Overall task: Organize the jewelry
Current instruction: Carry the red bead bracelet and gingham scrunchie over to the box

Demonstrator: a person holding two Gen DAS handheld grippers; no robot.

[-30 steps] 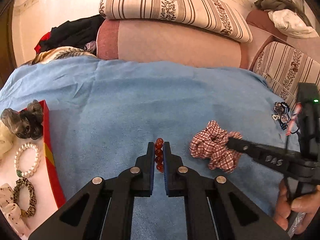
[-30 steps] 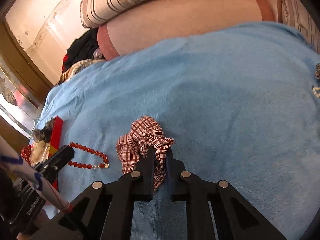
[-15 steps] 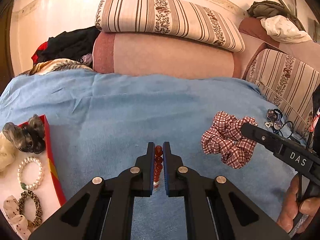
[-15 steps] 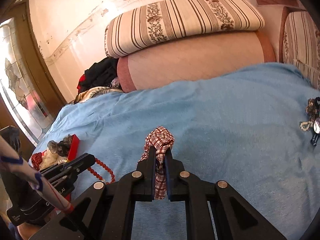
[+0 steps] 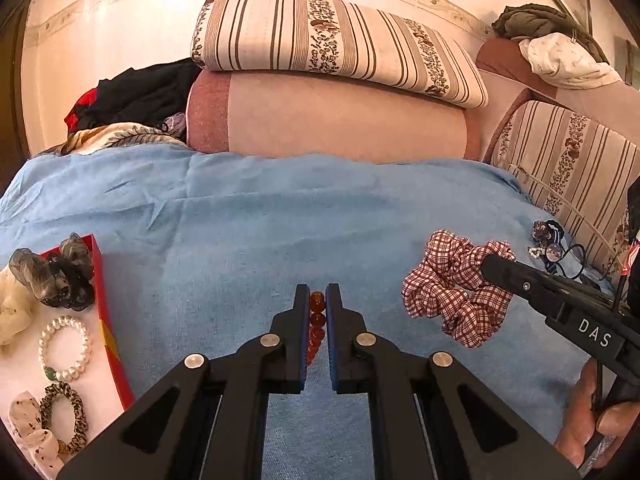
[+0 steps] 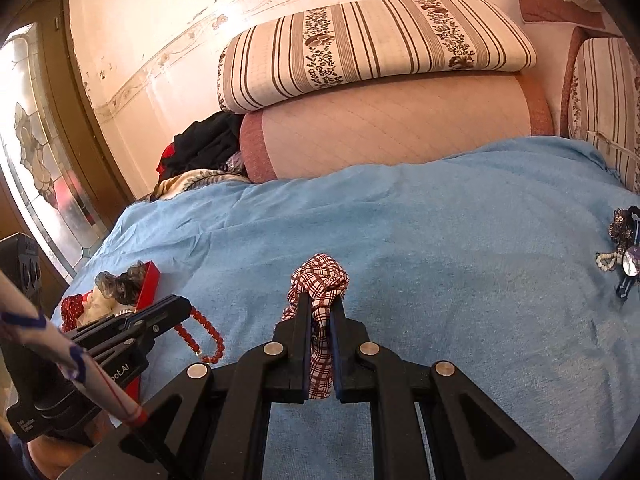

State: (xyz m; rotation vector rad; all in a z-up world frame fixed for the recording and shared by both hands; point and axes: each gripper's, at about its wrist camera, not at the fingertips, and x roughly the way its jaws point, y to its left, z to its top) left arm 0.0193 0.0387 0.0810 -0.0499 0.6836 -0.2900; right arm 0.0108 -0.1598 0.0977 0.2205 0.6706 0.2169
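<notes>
My left gripper (image 5: 317,294) is shut on a red bead bracelet (image 5: 317,320), held above the blue bedspread; the bracelet hangs from it in the right wrist view (image 6: 204,334). My right gripper (image 6: 320,300) is shut on a red-and-white checked scrunchie (image 6: 320,280), lifted off the bed; the scrunchie also shows in the left wrist view (image 5: 448,284). A red-rimmed tray (image 5: 108,320) at the left holds a pearl bracelet (image 5: 64,348), a grey scrunchie (image 5: 52,276) and a leopard hair tie (image 5: 66,416).
A small pile of jewelry (image 6: 624,248) lies on the bedspread (image 5: 280,220) at the right, also visible in the left wrist view (image 5: 548,240). Striped cushions (image 5: 332,40) and a pink bolster (image 5: 340,116) line the back. Clothes (image 5: 140,92) are heaped at the back left.
Both grippers have lifted off the bedspread with their loads: the checked scrunchie and the red bead bracelet now hang clear of the cloth. Both views tilted upward toward the cushions.
</notes>
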